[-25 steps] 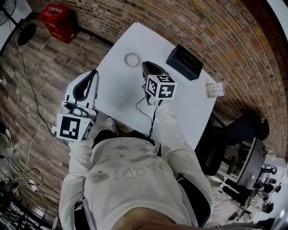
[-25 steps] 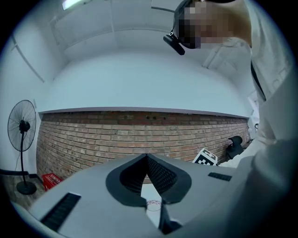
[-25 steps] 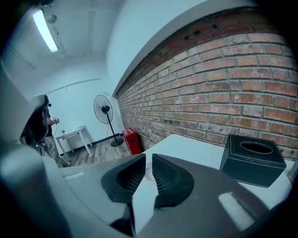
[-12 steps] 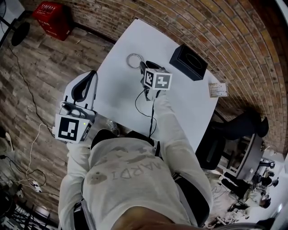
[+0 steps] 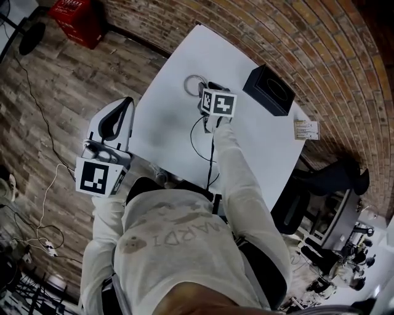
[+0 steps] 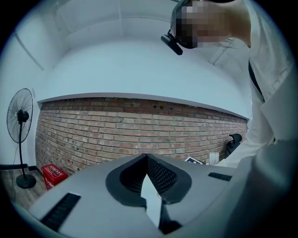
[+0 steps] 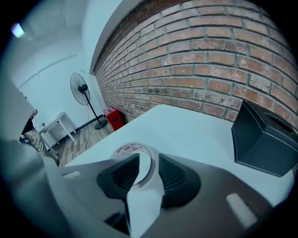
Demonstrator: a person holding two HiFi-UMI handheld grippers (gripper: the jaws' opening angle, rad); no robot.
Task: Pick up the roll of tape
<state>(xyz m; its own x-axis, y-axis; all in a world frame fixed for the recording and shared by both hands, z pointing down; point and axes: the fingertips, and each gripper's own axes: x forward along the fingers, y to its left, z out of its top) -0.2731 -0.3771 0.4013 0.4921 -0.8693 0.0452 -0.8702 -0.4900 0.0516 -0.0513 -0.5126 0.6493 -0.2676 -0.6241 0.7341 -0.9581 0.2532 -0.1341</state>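
The roll of tape (image 5: pixel 196 82), a pale ring with red print, lies flat on the white table (image 5: pixel 166 126) toward its far side. My right gripper (image 5: pixel 211 91) tilts down over the table just right of the roll. In the right gripper view the tape roll (image 7: pixel 128 149) sits partly behind the gap of my right gripper (image 7: pixel 148 158); the jaws are opening and the pads do not press on it. My left gripper (image 5: pixel 127 103) hangs off the table's left edge. In its own view my left gripper (image 6: pixel 147 157) has tips that meet, with nothing held.
A black box (image 5: pixel 268 90) stands on the table right of the roll, also the black box (image 7: pixel 267 139). A small card (image 5: pixel 306 130) lies at the table's right edge. On the wooden floor are a red crate (image 5: pixel 80 18) and a standing fan (image 7: pixel 81 88). A brick wall runs behind.
My right gripper has moved away from the body and down, from the table's middle to just beside the tape roll. The left gripper has shifted only slightly.
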